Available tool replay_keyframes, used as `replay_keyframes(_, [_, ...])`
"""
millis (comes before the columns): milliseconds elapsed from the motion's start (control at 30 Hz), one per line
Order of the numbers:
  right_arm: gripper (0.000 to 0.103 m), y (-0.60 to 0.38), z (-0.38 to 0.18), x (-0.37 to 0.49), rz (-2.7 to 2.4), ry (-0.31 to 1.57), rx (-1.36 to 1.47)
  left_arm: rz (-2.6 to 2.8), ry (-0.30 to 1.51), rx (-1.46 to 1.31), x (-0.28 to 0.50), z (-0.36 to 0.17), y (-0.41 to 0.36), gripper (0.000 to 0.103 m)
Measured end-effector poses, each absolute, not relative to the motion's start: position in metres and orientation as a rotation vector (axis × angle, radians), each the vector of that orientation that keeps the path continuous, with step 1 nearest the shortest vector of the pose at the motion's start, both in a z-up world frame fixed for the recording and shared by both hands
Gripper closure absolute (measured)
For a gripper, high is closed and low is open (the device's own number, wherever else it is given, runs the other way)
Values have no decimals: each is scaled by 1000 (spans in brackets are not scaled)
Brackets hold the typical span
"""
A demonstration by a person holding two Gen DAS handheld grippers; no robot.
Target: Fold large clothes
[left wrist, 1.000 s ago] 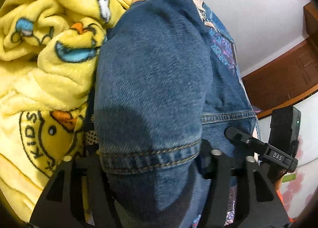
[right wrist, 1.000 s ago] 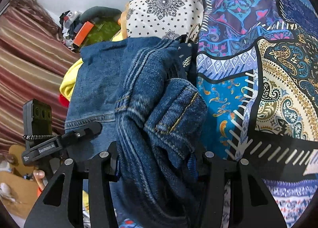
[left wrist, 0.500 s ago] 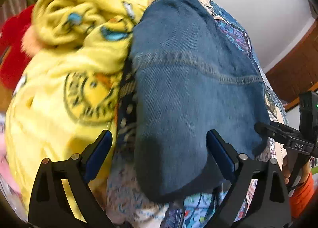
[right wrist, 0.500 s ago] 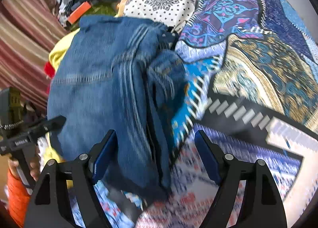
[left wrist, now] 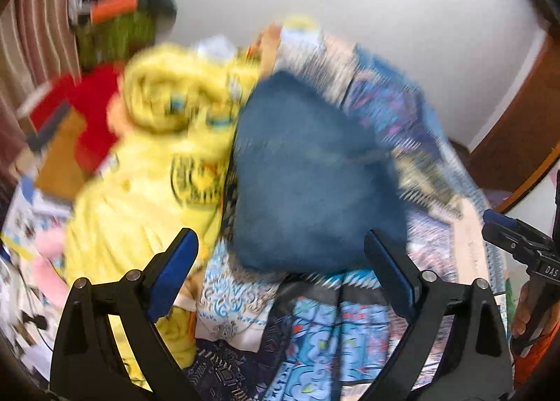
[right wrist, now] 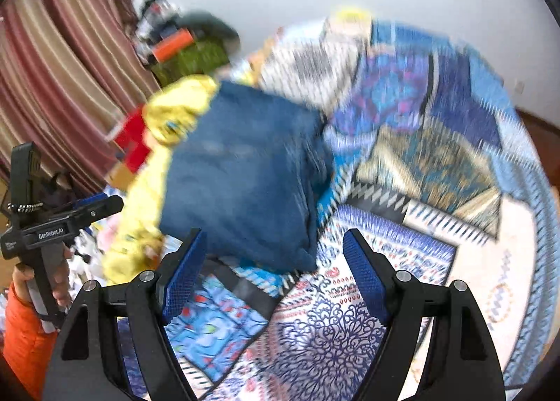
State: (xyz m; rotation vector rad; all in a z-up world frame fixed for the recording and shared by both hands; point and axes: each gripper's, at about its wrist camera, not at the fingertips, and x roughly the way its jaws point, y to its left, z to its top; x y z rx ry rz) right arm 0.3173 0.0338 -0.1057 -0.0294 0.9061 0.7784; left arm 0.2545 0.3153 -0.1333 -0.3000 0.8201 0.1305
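Note:
A folded pair of blue jeans (left wrist: 308, 177) lies on the patterned patchwork bedspread (left wrist: 350, 331), beside a yellow fleece blanket (left wrist: 147, 170). The jeans also show in the right wrist view (right wrist: 245, 177). My left gripper (left wrist: 281, 262) is open and empty, held back from the near edge of the jeans. My right gripper (right wrist: 273, 261) is open and empty, also just short of the jeans' near edge. Both views are blurred by motion.
The bedspread (right wrist: 437, 173) stretches to the right of the jeans. A red item (left wrist: 87, 110) and clutter lie left of the yellow blanket (right wrist: 168, 121). Striped curtains (right wrist: 63, 61) hang at the left. A white wall (left wrist: 385, 16) stands behind the bed.
Both grippers have let go of the jeans, opened wide and pulled back. The folded jeans now lie on the bed, farther away in both views.

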Motion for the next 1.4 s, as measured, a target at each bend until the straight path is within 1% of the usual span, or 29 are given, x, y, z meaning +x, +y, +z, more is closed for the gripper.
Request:
replay_keyframes(133, [26,14,-43,280,814,727,-2,103,617,-207,213,-57,283,6])
replay_keyframes(233, [26,0,-3,250,838,578,22,102,468,-143,178,-17,255,6])
replay_keyframes(333, [26,-15,25,217,862,456,58,124,326,-102,137,13,231,6])
replay_keyframes(433, [26,-31,46,182,880,345,84,136,227,-81,100,29,213,6])
replay_keyframes(533, [26,-41,55,153,876,252,92,159,156,-66,74,34,197,6])
replay_keyframes(667, [26,-45,55,125,862,192,88,194,89,-41,46,31,177,6])
replay_keyframes(833, [26,-39,44,114,834,177,64,194,84,-44,30,20,162,6])
replay_keyframes(900, [17,-38,41,111,809,177,54,189,90,-49,29,16,158,6])
replay_keyframes(967, [4,-38,39,110,780,174,44,193,95,-51,27,14,155,5])
replay_keyframes(1033, [0,-40,38,108,766,171,46,202,96,-54,26,13,153,1])
replay_keyframes(1400, [0,-48,30,110,726,205,52,219,118,-61,26,3,153,1])
